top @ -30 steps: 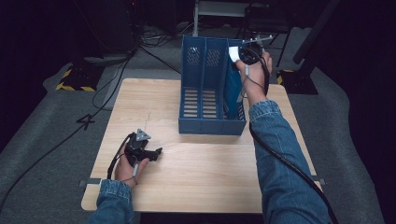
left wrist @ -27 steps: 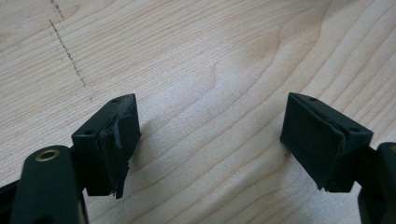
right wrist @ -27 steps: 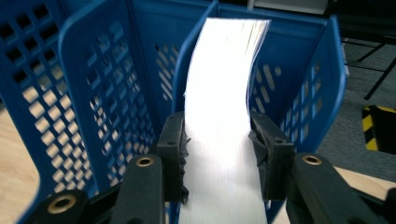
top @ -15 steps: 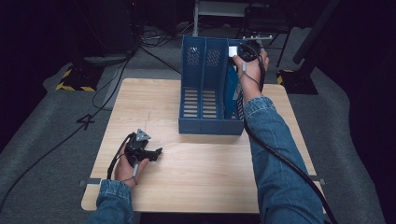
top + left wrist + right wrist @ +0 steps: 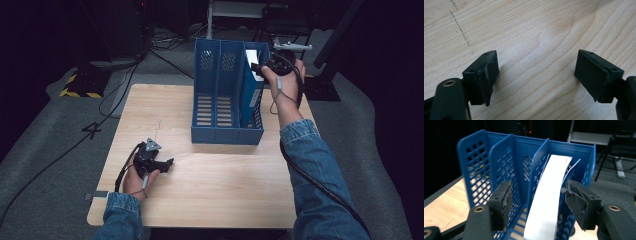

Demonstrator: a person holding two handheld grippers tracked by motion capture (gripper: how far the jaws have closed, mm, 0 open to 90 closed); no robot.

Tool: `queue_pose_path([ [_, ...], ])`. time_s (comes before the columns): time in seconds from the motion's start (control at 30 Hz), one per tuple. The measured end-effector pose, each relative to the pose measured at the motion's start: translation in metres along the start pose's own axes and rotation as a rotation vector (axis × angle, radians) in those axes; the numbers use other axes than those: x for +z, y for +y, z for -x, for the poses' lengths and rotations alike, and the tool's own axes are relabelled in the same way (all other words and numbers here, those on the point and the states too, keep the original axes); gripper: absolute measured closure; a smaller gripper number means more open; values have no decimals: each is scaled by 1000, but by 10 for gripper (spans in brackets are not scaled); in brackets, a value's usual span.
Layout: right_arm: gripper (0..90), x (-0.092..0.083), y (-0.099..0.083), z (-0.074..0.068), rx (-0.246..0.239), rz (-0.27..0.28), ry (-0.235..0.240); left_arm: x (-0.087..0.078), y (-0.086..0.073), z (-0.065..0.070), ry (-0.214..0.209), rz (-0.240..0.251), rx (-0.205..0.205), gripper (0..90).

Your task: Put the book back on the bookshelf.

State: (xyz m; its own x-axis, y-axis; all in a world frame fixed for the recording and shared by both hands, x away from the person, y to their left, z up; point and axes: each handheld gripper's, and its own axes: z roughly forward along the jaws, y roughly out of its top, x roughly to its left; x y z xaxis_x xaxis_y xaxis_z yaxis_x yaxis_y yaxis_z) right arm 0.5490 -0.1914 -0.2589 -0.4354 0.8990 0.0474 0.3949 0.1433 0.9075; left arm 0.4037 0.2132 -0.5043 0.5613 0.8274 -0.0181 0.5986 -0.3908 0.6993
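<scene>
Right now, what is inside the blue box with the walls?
The blue file rack has three slots. A white booklet stands in the slot nearest the right tool, curving as it leans. The other two slots look empty. The booklet's foot and the floor under it are hidden.

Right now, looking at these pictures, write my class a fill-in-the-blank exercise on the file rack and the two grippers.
1. The blue file rack has ___ compartments.
2. The white booklet stands in the rack's ___ compartment in the high view.
3. The left gripper rests on the wooden ___.
4. The right gripper has its jaws apart, so it is ___.

Missing words: three; right; table; open
</scene>
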Motion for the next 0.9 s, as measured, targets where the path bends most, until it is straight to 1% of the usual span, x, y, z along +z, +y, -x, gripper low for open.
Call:
queue_pose_path([
  [0.07,388,-12,-4,0,-14,7,19,-1,-1,0,-3,-5,-10,198],
  [0.13,383,-24,-8,2,-30,13,39,-3,-2,-1,-2,-4,1,199],
  [0.17,383,-24,-8,2,-30,13,39,-3,-2,-1,-2,-4,1,199],
  [0.2,377,-38,-16,4,-31,24,73,-4,-3,-2,-8,-3,7,199],
  [0.23,377,-38,-16,4,-31,24,73,-4,-4,-3,-12,-2,9,199],
  [0.27,374,-42,-19,5,-29,25,88,-5,-5,-4,-11,2,11,199],
  [0.3,371,-52,-26,7,-21,37,134,-6,-5,-5,-15,-1,12,198],
  [0.33,371,-52,-26,7,-21,37,134,-7,-6,-6,-19,-7,12,198],
  [0.4,369,-64,-34,9,-21,47,162,-8,-8,-8,-19,-4,20,197],
  [0.43,367,-68,-37,10,-24,50,170,-9,-8,-9,-21,-6,23,196],
  [0.47,365,-77,-41,12,-37,47,175,-9,-9,-9,-25,-3,24,196],
  [0.53,362,-85,-45,14,-51,45,185,-10,-9,-11,-28,-5,30,196],
  [0.57,362,-85,-45,14,-51,45,185,-11,-10,-11,-35,-8,28,196],
  [0.63,359,-99,-53,19,-77,36,198,-11,-11,-12,-38,-8,32,196],
  [0.7,360,-102,-55,20,-86,34,199,-11,-11,-12,-39,-7,33,196],
  [0.73,358,-109,-61,22,-91,28,203,-10,-10,-12,-37,-3,31,192],
  [0.83,352,-119,-75,27,-75,9,197,-10,-10,-12,-34,-5,33,189],
  [0.9,335,-124,-84,30,-77,1,211,-10,-10,-13,-35,-9,35,185],
])
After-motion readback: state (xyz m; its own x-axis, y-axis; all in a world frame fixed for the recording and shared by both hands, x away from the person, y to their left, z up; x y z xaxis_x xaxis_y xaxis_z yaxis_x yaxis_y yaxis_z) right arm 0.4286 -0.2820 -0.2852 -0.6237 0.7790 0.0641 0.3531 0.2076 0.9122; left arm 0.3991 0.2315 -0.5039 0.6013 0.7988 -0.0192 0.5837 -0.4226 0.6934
